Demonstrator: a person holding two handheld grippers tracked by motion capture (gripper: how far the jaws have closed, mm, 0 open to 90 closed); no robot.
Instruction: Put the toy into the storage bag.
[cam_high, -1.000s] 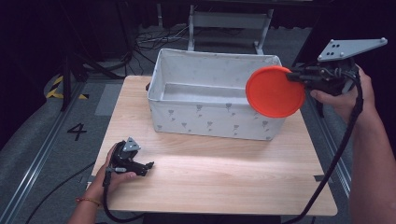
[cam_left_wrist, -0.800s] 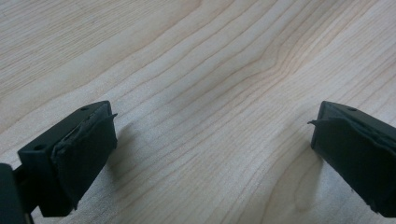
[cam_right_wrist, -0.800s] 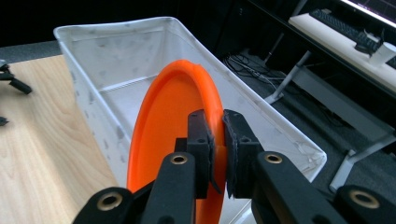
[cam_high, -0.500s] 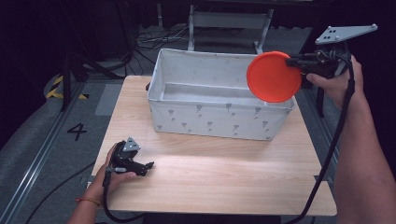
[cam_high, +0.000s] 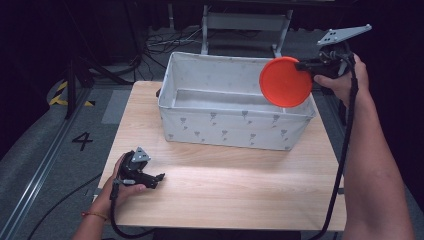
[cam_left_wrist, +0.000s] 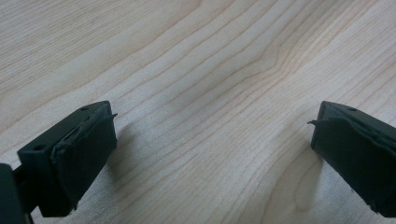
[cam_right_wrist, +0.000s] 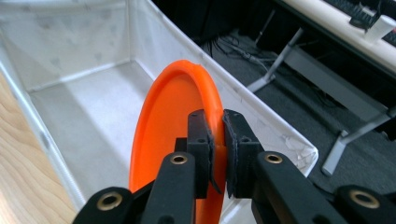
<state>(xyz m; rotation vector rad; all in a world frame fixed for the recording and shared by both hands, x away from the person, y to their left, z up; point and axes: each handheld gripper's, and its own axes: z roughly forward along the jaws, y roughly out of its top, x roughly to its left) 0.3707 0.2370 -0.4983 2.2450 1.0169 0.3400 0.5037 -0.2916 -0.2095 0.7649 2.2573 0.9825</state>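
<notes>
Plenty of bare wooden table (cam_high: 240, 185) in front of the white fabric bin (cam_high: 225, 127). A "4" on the floor (cam_high: 82, 141) at left. Orange plate (cam_high: 285, 82) on edge above the bin's right end, clamped at its rim by the right gripper (cam_high: 301, 65). Left gripper (cam_high: 159, 177) resting low on the table, jaws apart.

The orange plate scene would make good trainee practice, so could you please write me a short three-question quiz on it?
1. True or false: the right gripper is shut on the orange plate.
2. What lies under the left gripper's open fingers?
3. The plate is held: A) flat on the table, B) on edge above the white fabric bin's right end, C) on the floor.

Key: 1 true; 2 bare wooden table; 3 B.
</notes>
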